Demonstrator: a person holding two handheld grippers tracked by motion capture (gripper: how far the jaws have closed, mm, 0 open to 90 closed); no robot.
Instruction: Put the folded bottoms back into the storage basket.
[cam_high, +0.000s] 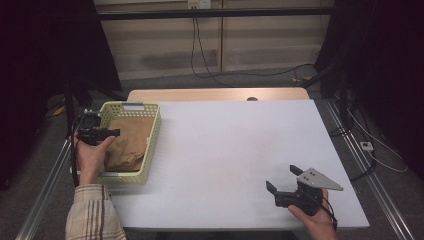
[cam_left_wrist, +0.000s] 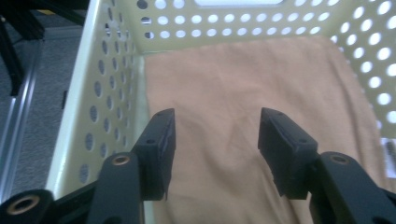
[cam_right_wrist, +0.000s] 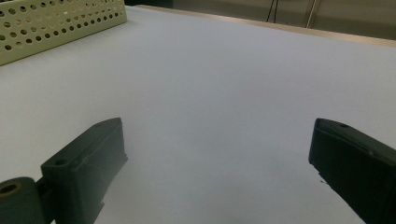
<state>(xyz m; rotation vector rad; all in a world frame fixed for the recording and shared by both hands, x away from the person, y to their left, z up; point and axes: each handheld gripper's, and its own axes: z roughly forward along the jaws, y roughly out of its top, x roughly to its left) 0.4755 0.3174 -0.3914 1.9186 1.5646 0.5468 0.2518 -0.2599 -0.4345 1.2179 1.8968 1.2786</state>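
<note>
A pale yellow perforated basket (cam_high: 156, 131) stands at the table's left edge with a tan cloth (cam_high: 127, 142) lying crumpled inside it. My left gripper (cam_high: 102, 133) hovers over the basket's left side, pointing right. In the left gripper view its jaws stand open above the cloth (cam_left_wrist: 243, 79), with nothing between them, close to the basket's wall (cam_left_wrist: 112, 93). My right gripper (cam_high: 282, 177) rests low near the table's front right, open wide and empty. In the right gripper view its open gripper (cam_right_wrist: 217, 135) faces bare white tabletop (cam_right_wrist: 210, 70), with the basket (cam_right_wrist: 56, 23) far off at the upper left.
The white tabletop (cam_high: 225, 145) stretches between the basket and the right gripper. A wooden strip (cam_high: 215, 94) runs along its far edge. Metal rails (cam_high: 47, 185) flank the table, and cables (cam_high: 380, 150) lie on the floor at the right.
</note>
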